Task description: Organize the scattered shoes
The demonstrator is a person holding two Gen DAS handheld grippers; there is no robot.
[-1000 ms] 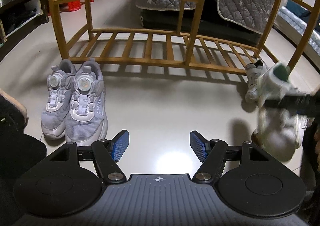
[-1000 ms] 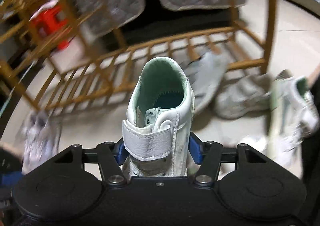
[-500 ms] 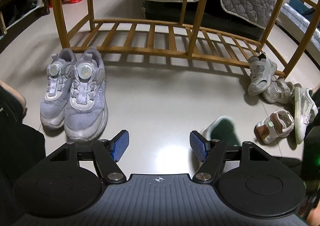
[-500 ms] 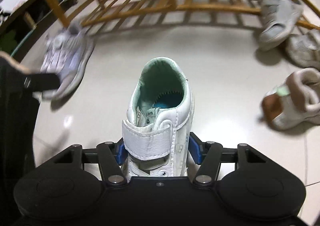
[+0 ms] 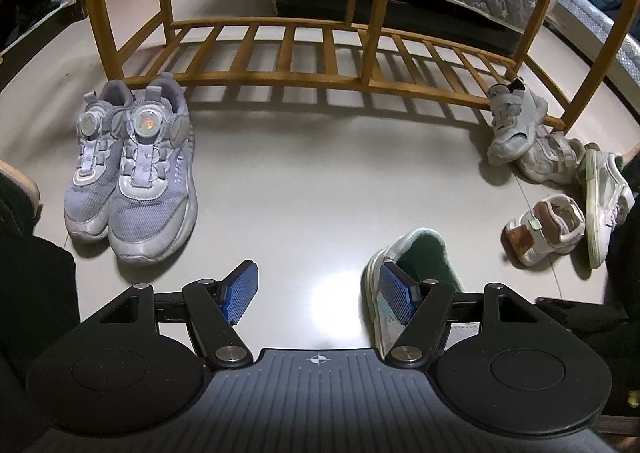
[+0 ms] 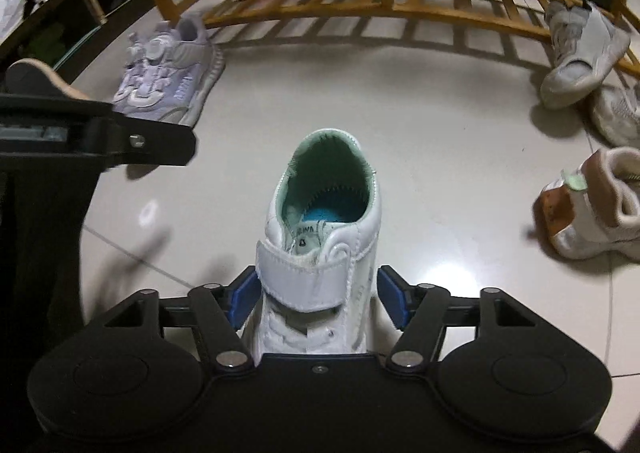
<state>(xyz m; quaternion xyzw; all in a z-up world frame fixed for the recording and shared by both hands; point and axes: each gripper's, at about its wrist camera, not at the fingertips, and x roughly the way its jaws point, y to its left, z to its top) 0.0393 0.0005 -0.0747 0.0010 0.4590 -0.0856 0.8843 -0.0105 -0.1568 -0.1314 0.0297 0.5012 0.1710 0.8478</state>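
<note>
The wooden shoe rack is spanning the floor from ten to two o'clock in the left wrist view, its slatted bottom shelf holding no shoes. A pair of grey sneakers is sitting side by side at about ten o'clock, toes pointing toward the camera, just in front of the rack. A heap of pale shoes is lying at three o'clock, some tipped on their sides. The white shoe with a mint lining is resting upright on the tiles at twelve o'clock in the right wrist view. The right gripper is straddling it, blue pads slightly apart from its sides. The left gripper is hanging wide with nothing between its pads.
</note>
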